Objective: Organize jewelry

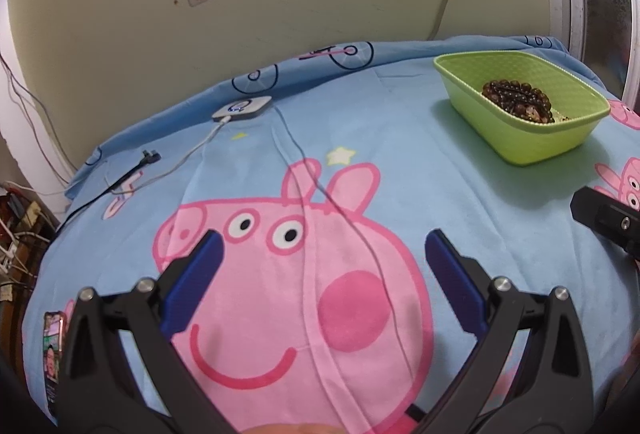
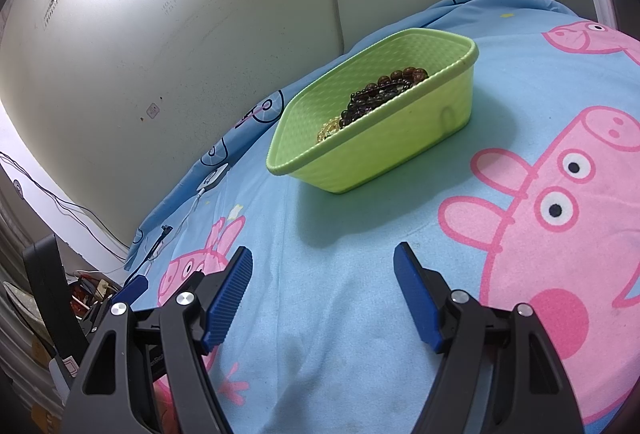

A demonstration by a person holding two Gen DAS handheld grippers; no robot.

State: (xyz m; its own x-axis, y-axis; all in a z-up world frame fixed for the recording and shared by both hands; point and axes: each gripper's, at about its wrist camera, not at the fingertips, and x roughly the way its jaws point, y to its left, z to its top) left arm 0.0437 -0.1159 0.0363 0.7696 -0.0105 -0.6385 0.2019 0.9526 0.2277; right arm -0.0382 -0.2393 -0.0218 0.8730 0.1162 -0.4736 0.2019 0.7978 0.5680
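A green plastic basket stands on the blue cartoon bedsheet at the far right of the left wrist view; dark brown bead bracelets lie inside it. The right wrist view has the same basket ahead of the fingers, with brown beads and a yellowish bracelet in it. My left gripper hovers open over the pink pig print, nothing between its blue pads. My right gripper is open too, empty, a short way in front of the basket. The right tool's black body shows at the left view's right edge.
A white charger box with a white cable and a black cable lie near the sheet's far left edge. A thin grey wire runs across the sheet. A phone lies at the left edge. A wall stands behind the bed.
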